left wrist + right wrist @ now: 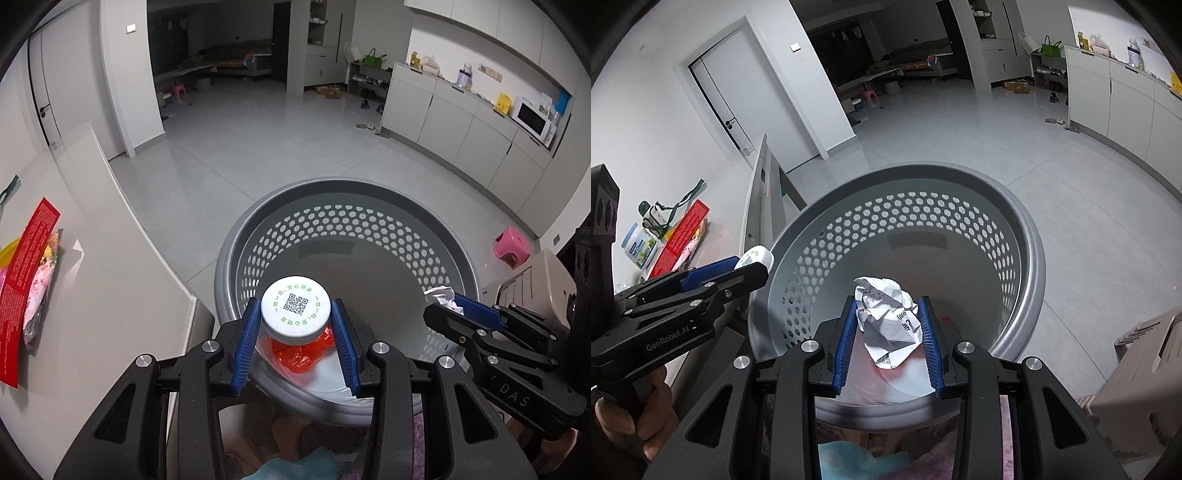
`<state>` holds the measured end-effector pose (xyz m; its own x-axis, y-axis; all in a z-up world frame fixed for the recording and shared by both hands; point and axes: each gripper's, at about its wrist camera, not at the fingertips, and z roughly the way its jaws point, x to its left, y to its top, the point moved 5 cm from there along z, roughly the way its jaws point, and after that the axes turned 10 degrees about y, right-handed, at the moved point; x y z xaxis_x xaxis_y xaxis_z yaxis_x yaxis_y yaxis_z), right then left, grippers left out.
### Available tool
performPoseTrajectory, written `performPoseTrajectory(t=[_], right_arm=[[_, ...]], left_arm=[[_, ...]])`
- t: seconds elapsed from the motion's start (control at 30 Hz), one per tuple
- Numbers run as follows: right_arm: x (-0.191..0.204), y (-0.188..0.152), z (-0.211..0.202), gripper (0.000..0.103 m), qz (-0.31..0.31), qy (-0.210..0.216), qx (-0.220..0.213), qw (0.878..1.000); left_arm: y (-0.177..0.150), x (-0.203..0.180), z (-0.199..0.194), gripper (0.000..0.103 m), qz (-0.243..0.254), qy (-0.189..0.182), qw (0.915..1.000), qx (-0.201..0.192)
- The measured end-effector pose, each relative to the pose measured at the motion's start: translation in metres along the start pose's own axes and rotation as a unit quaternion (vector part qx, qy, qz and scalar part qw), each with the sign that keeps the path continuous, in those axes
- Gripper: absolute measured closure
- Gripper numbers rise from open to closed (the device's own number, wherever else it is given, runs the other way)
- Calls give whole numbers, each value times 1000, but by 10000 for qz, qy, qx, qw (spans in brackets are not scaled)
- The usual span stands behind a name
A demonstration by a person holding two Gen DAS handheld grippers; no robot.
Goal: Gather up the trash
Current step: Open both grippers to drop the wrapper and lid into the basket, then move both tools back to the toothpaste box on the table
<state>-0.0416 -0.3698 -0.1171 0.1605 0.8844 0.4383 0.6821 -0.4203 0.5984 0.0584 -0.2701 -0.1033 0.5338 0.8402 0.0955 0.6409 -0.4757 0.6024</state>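
My left gripper is shut on a small bottle with a white QR-printed cap and red contents. It holds the bottle over the near rim of a round grey perforated basket. In the right wrist view my right gripper is shut on a crumpled white paper ball, also above the basket. The basket's floor looks bare. Each gripper shows in the other's view: the right gripper with its paper on the right, the left gripper with the white cap on the left.
A white table on the left carries a red box, a snack packet and a white tub. A beige stool stands at the right, with a pink stool beyond it. Grey tiled floor spreads behind the basket, with cabinets along the right wall.
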Motion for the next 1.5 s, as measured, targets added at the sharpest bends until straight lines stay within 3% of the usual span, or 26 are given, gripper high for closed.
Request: performPoseTrajectory(t=[0.2, 0.9, 1.1, 1.17, 1.5], right_arm=[[3, 4, -2, 51, -12, -16, -111, 9999], [7, 4, -6, 49, -82, -107, -121, 9998], [13, 4, -12, 44, -177, -148, -190, 9996], [17, 4, -13, 40, -212, -140, -220, 9994], [46, 8, -16, 33, -451, -27, -339, 9984]], left_arm=[[3, 0, -5, 47, -15, 87, 9999, -84], [-1, 19, -18, 39, -249, 229, 9992, -192], [-3, 27, -28, 31, -336, 291, 9986, -293], [-3, 31, -30, 24, -384, 356, 9981, -340], [-10, 70, -56, 14, -755, 626, 9930, -665]])
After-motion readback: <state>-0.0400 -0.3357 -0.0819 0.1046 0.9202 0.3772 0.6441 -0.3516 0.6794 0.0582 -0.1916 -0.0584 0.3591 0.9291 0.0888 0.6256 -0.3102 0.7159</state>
